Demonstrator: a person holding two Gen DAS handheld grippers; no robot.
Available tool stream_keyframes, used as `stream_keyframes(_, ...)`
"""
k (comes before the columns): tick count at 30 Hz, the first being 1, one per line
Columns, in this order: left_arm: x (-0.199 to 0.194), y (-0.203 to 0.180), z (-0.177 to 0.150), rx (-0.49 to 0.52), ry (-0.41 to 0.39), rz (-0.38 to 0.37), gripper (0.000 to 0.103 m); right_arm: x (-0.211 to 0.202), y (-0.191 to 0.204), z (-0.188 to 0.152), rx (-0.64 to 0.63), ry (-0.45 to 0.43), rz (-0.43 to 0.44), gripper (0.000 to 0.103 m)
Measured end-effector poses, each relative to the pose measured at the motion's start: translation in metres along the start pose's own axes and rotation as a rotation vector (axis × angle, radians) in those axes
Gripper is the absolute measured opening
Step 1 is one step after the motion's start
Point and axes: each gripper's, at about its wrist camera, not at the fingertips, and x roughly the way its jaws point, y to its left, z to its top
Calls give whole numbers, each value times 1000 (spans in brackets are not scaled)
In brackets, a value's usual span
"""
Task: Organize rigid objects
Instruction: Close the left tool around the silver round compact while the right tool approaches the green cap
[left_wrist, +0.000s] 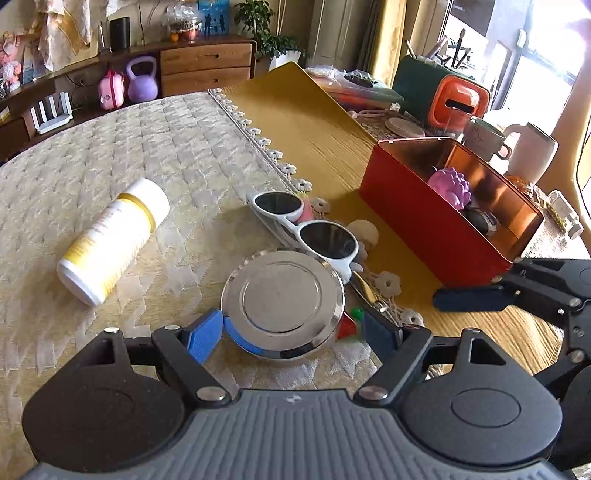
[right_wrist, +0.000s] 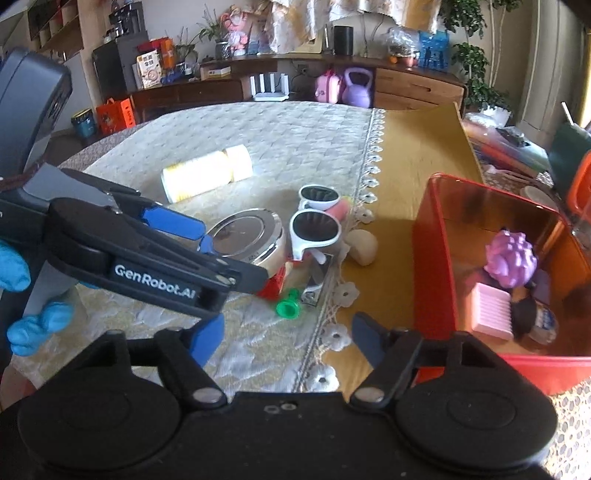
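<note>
Round metal tin (left_wrist: 282, 304) lies flat on quilted cloth (left_wrist: 122, 155), lid up, between spread fingers of left gripper (left_wrist: 295, 334); left blue pad touches rim, right finger stands clear. Right gripper (right_wrist: 288, 338) wide, holding nothing, just beside red box (right_wrist: 436, 258). White bottle (left_wrist: 110, 240) lies on side, long axis diagonal, cap pointing away.

1. Left wrist camera sits low and close behind the round tin (left_wrist: 282, 295), with the red box (left_wrist: 436, 229) right of it.
2. Right wrist camera looks from farther right of the same tin (right_wrist: 245, 236), sharing the box (right_wrist: 428, 258).
</note>
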Motion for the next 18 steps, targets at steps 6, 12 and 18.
stream_keyframes(6,9,9,0,-30,8,-7,82,12,-1,0,20,15,12,58)
stream_keyframes(12,13,12,0,-44,-1,-18,82,20,0,0,21,19,3,47)
stream_keyframes(18,13,10,1,-34,-20,-23,82,25,0,3,20,11,-17,39)
